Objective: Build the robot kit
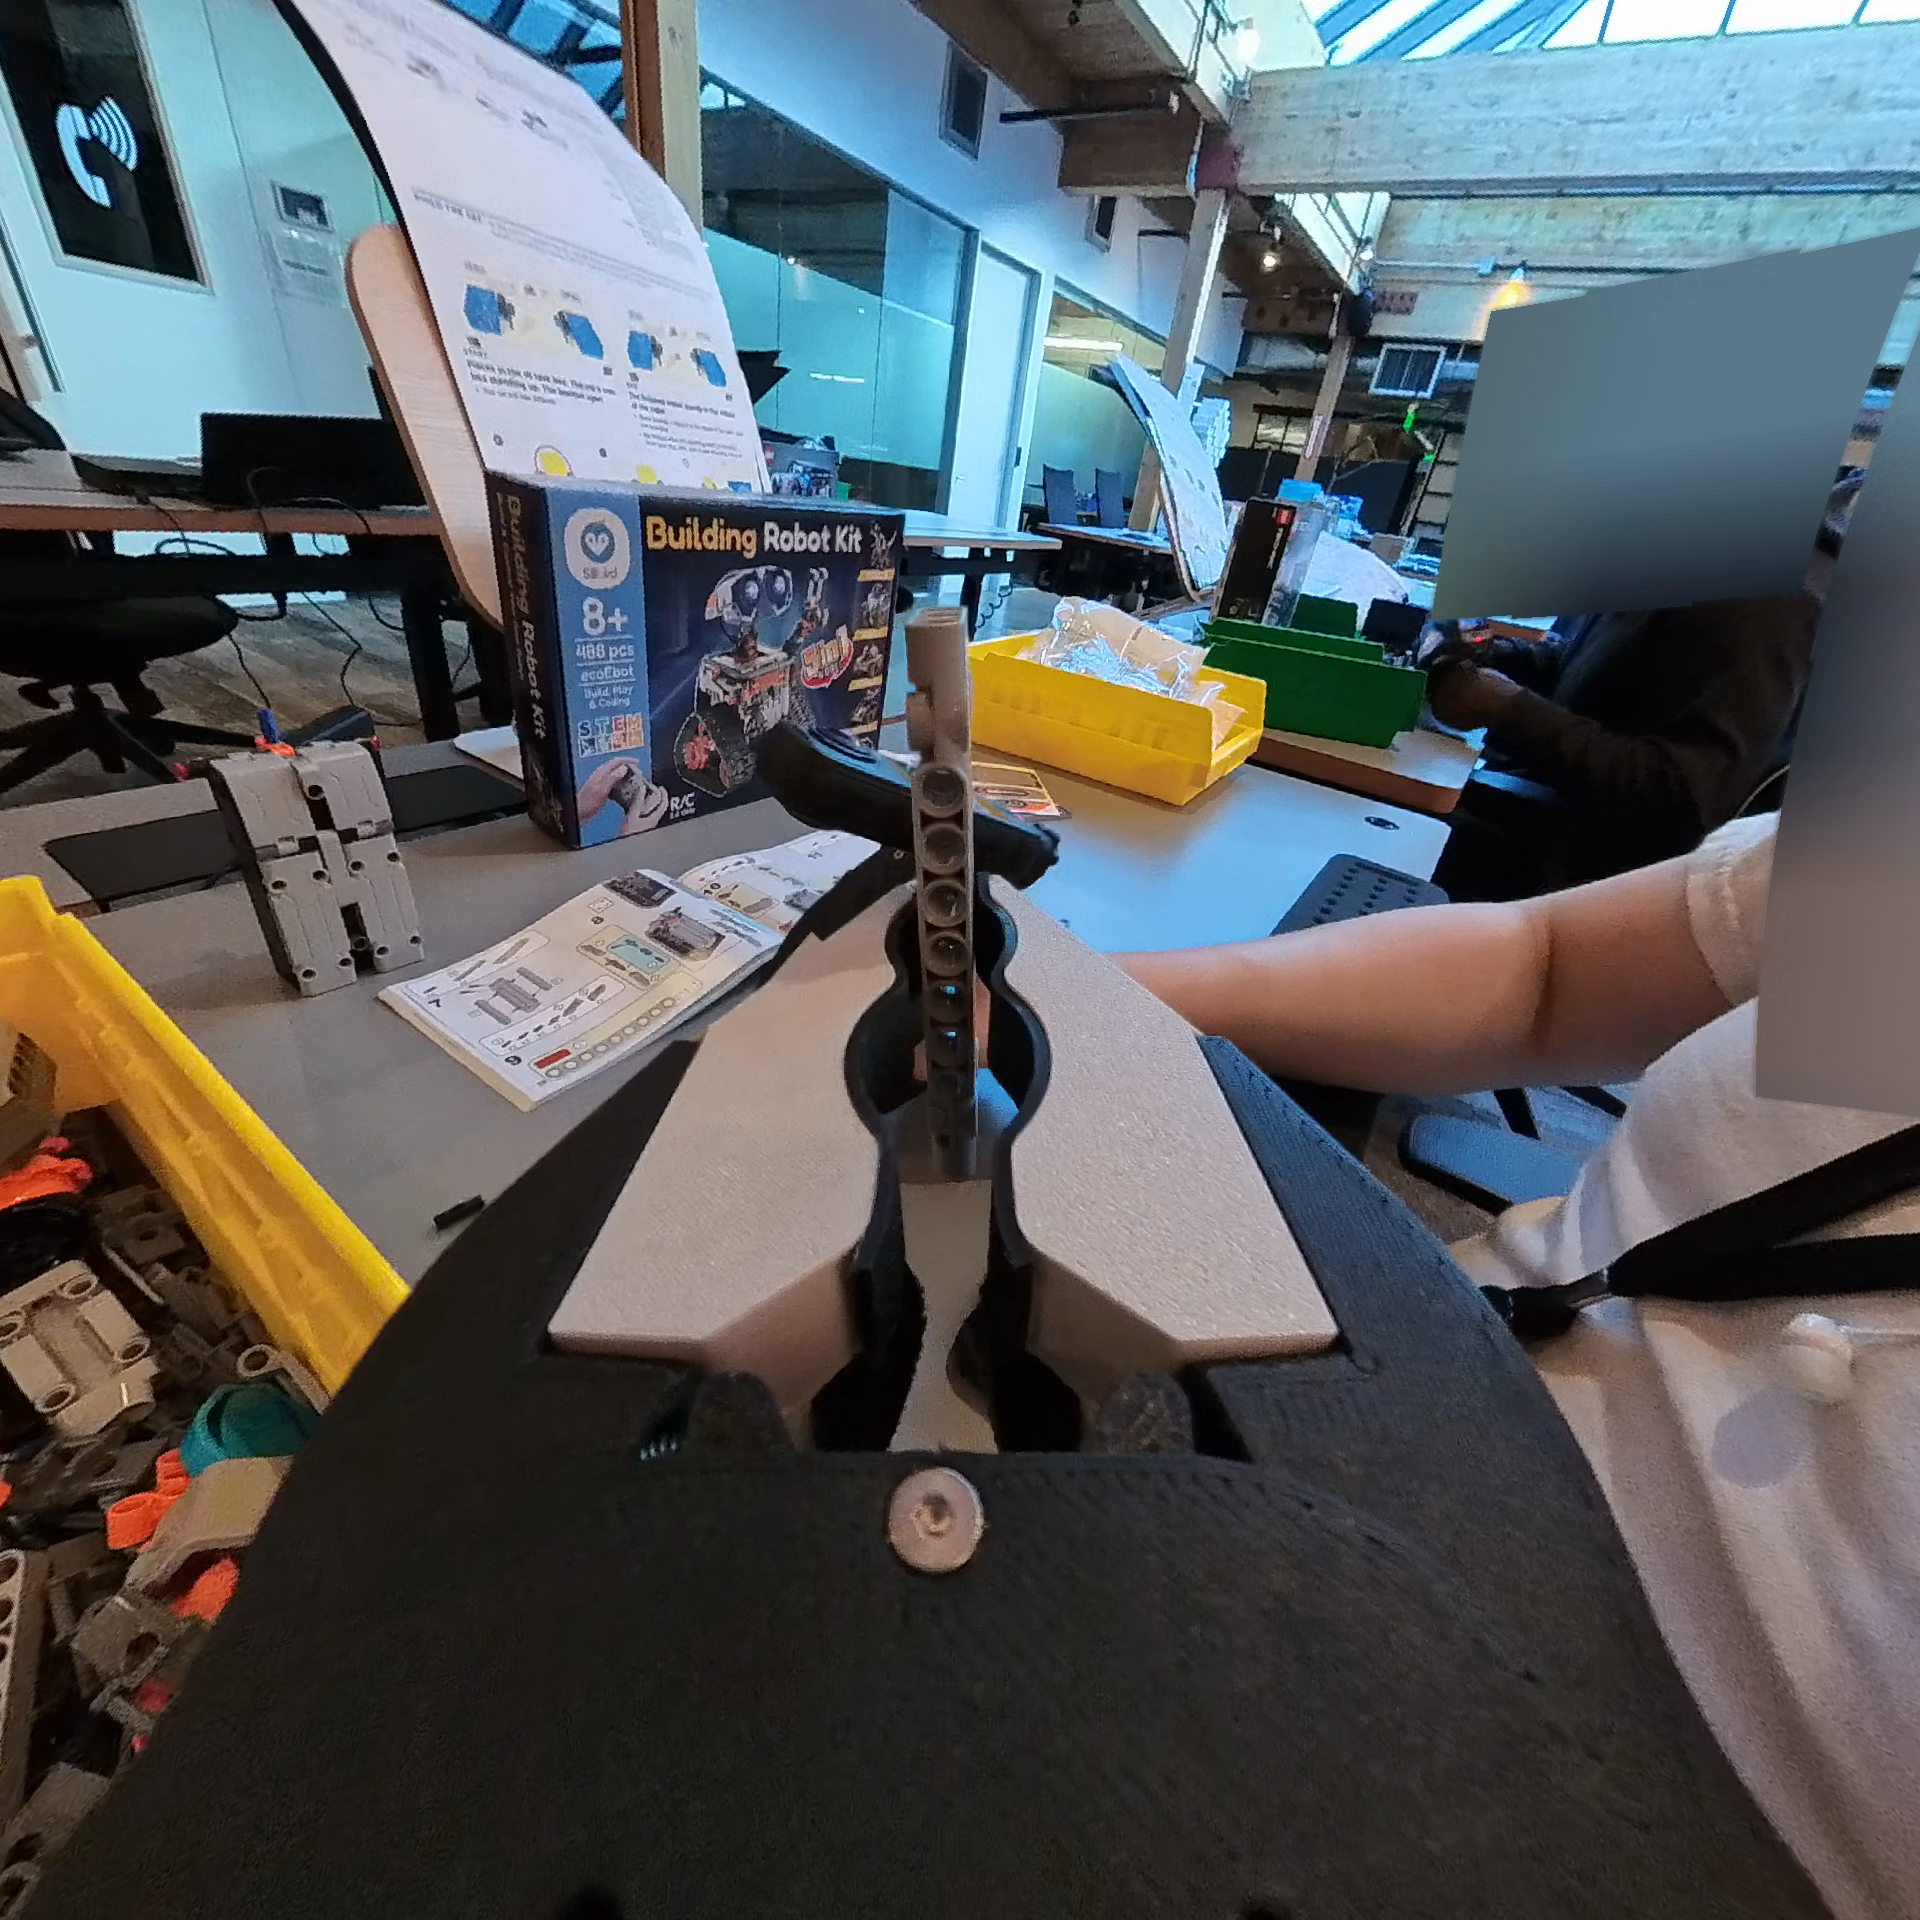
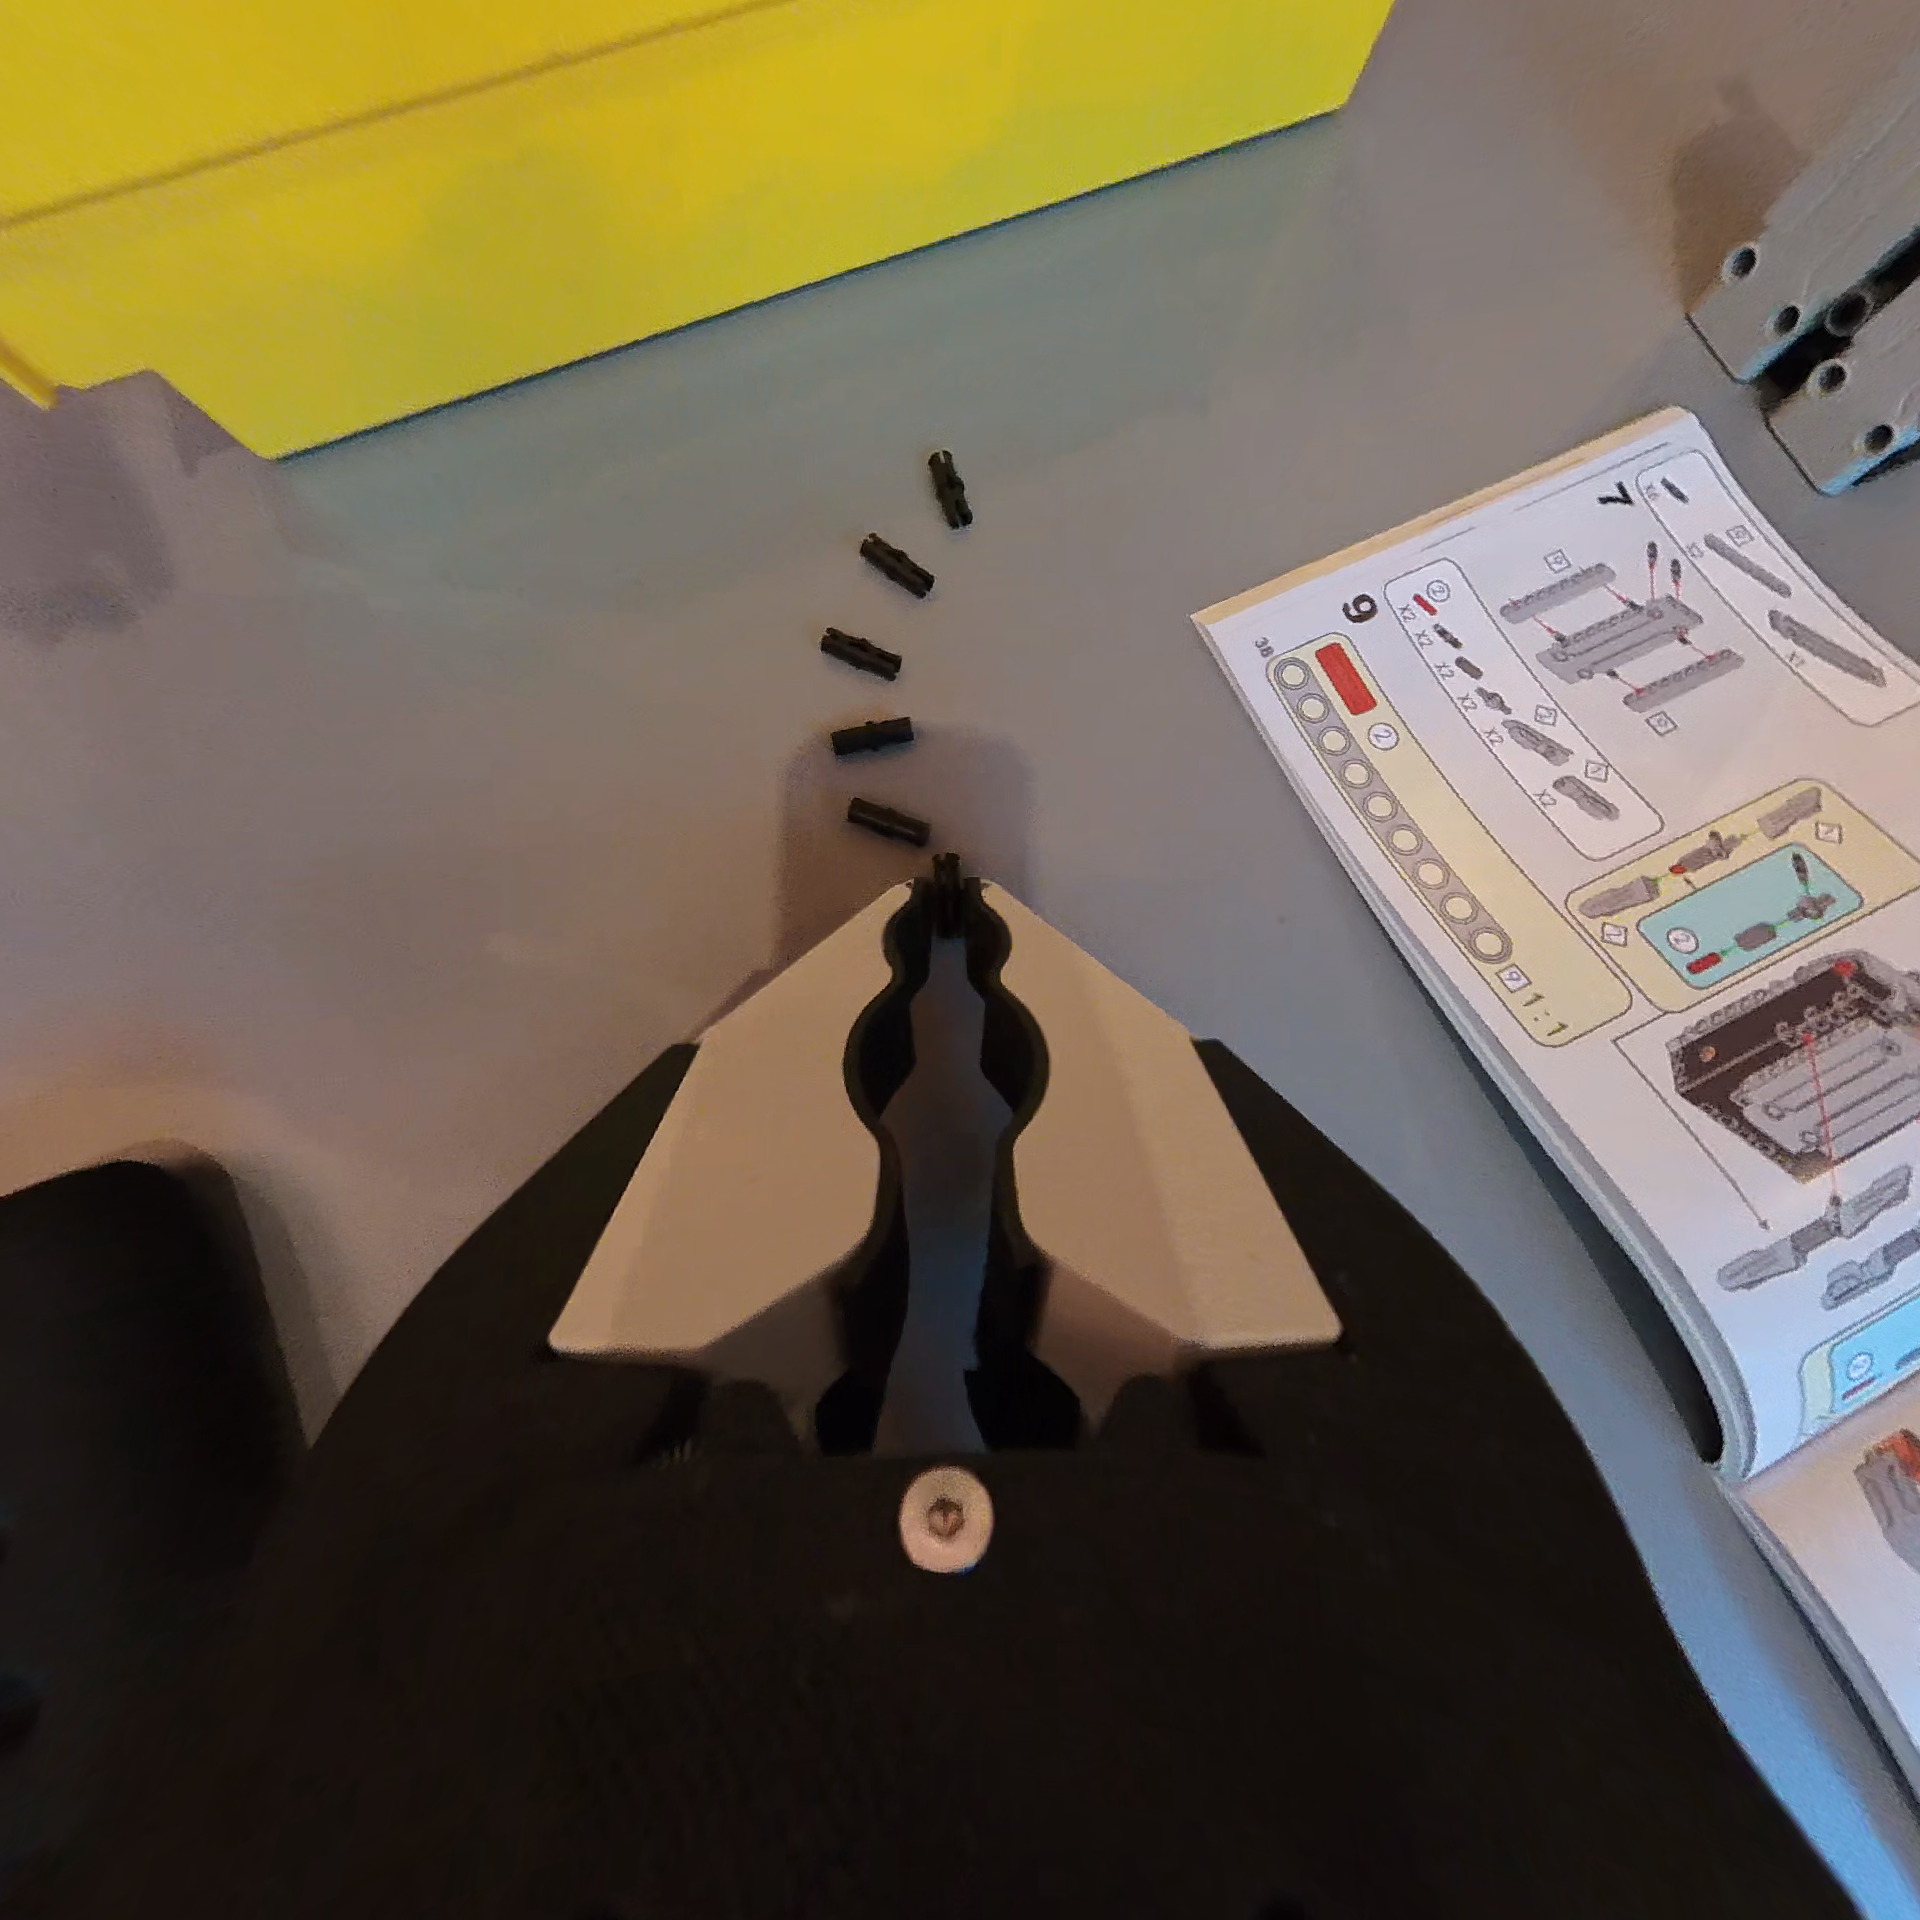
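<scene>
The right gripper (image 2: pixel 945 902) pinches a small black connector pin (image 2: pixel 947 879) between its closed fingertips, just above the grey table (image 2: pixel 520 831). Five more black pins (image 2: pixel 871 736) lie in a curved row just ahead. A yellow bin (image 2: pixel 623 208) stands beyond them. To the right lies an open instruction booklet (image 2: pixel 1558 883), with a grey block assembly (image 2: pixel 1829 312) past it
</scene>
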